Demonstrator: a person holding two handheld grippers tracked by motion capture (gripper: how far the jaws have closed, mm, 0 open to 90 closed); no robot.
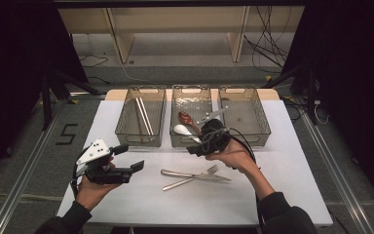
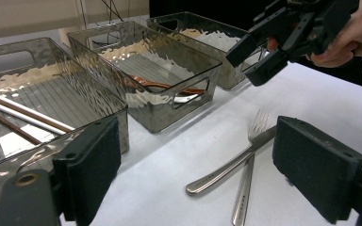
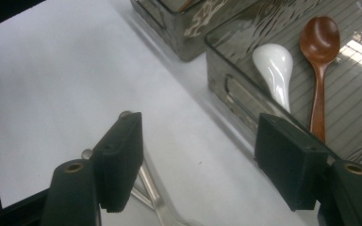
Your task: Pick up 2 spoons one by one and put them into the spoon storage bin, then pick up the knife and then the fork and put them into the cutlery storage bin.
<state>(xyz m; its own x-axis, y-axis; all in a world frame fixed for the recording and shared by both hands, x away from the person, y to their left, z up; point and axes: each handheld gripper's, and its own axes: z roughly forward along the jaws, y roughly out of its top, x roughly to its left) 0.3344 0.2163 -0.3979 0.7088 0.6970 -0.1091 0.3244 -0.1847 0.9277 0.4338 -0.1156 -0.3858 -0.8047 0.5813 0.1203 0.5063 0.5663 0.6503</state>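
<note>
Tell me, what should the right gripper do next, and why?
Probably move down toward the fork and knife that lie crossed on the white table. The right gripper is open and holds nothing, the middle bin already has a white spoon and a brown spoon, and the crossed pair seems to be the last loose cutlery.
</note>
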